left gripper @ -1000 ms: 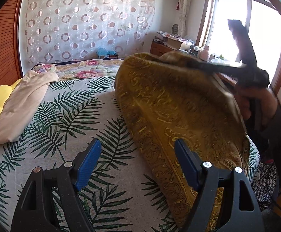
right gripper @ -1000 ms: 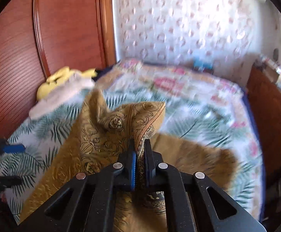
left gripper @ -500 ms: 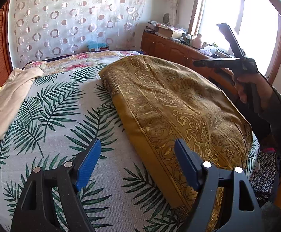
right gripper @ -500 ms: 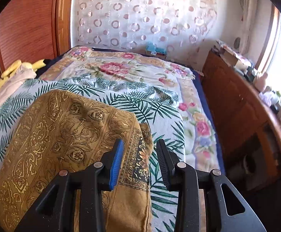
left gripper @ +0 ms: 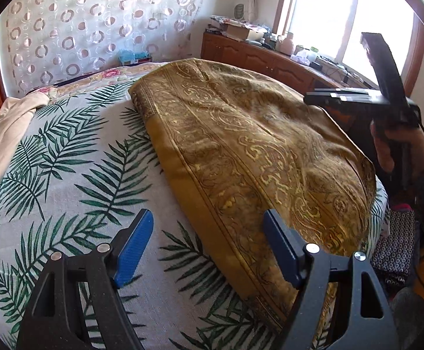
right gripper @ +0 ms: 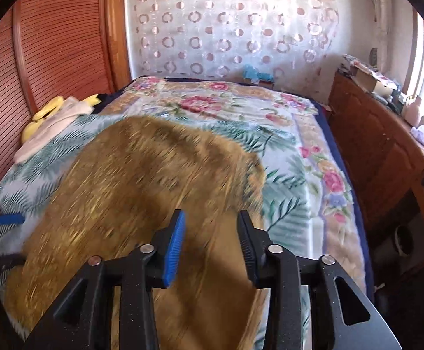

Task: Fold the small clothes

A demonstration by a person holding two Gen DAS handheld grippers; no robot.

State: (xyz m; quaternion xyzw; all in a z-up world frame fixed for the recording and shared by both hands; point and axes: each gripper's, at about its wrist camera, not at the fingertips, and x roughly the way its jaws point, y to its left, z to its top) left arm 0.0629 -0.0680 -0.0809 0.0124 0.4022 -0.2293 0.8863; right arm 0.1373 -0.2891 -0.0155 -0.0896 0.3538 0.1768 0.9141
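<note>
A bed (left gripper: 66,175) covered in a palm-leaf sheet is seen from both wrist cameras, with one golden patterned cloth (left gripper: 255,157) laid flat across it, folded over once along its left edge. Only in the left view are the cloth's scrollwork and border bands shown sharply; in the right view the same cloth (right gripper: 142,192) is smeared by motion blur. A floral blanket (right gripper: 241,108) beyond the leaf sheet is shown fully only in the right view, along with a ribbed wooden panel (right gripper: 51,46) at the bed's left. A circle-patterned curtain (left gripper: 95,23) is seen in both views. One long wooden cabinet (right gripper: 387,157) is seen along the wall, cluttered on top, and one bright window (left gripper: 343,14) is shown clearly only in the left view. One beige garment (left gripper: 5,134) is laid at the far left of the bed, beside a yellow toy (right gripper: 44,113) seen best in the right view.

Two grippers are counted. The left gripper (left gripper: 209,245) is held low over the cloth's near edge, its blue-padded fingers wide apart and nothing between them. The right gripper (right gripper: 210,242) is held above the cloth, its fingers parted and empty; in the left view it is seen raised at the bed's right side in a hand (left gripper: 392,143).
</note>
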